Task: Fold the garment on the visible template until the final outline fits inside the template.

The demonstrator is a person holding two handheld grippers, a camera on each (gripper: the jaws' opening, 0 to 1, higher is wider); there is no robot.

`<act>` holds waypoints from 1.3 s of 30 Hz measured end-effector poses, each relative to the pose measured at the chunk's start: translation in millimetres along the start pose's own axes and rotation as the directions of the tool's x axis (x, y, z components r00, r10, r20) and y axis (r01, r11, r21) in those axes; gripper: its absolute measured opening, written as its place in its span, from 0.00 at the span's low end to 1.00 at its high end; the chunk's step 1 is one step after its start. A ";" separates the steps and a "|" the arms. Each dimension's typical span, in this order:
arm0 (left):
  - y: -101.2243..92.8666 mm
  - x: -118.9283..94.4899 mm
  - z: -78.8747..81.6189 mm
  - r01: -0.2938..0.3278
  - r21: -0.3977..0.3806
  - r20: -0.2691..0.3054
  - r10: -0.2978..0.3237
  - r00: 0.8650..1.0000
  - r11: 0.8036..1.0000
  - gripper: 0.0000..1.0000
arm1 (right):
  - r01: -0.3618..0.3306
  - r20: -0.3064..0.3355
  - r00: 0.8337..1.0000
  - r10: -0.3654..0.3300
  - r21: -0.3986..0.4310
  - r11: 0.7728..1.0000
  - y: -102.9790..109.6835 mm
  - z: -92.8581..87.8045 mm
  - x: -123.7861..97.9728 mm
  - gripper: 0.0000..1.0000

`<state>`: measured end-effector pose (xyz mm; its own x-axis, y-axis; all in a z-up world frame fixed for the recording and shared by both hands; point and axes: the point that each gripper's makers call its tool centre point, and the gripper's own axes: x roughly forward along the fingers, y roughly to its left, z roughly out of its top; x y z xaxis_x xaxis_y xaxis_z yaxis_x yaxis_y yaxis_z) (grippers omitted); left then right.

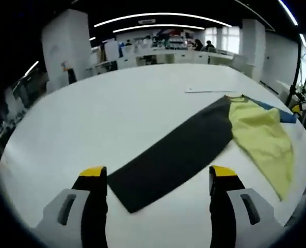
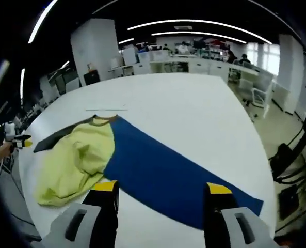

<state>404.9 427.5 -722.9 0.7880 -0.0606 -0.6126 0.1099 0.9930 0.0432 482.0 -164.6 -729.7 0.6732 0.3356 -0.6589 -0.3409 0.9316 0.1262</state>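
Garment (image 1: 245, 129) lies flat on the white bench (image 1: 116, 113), soft and limp, so it'll drape and slide; take it at a sleeve cuff. Left gripper (image 1: 159, 178), fingers spread wide and empty, hovers low with the dark sleeve (image 1: 173, 155) end between its tips. Right gripper (image 2: 162, 192), likewise open and empty, hangs over the blue sleeve (image 2: 163, 175), yellow body (image 2: 80, 155) off to its left.

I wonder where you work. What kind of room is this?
Probably a big open office or lab: long ceiling lights, rows of desks at the back, an office chair, and a large white table with a shirt laid out.
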 end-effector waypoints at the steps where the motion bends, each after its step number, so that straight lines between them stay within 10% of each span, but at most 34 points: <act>1: -5.3 -1.2 0.4 0.014 0.001 0.005 -0.014 1.000 1.000 0.80 | -0.014 0.003 1.000 0.014 0.000 1.000 6.2 0.6 0.2 0.65; 22: -128.4 -19.0 -1.8 0.221 0.081 0.061 -0.226 0.972 0.972 0.68 | -0.242 -0.003 0.970 0.242 -0.025 0.970 104.7 -6.7 27.7 0.54; 39: -201.3 -22.2 -40.4 0.287 -0.001 0.030 -0.287 0.958 0.958 0.60 | -0.218 -0.026 0.976 0.217 -0.061 0.974 113.5 -26.0 59.1 0.33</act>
<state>340.8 233.1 -749.8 0.7410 -0.3458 -0.5756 0.3311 0.9339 -0.1349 466.0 -42.7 -773.6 0.5659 0.5261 -0.6348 -0.5193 0.8255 0.2211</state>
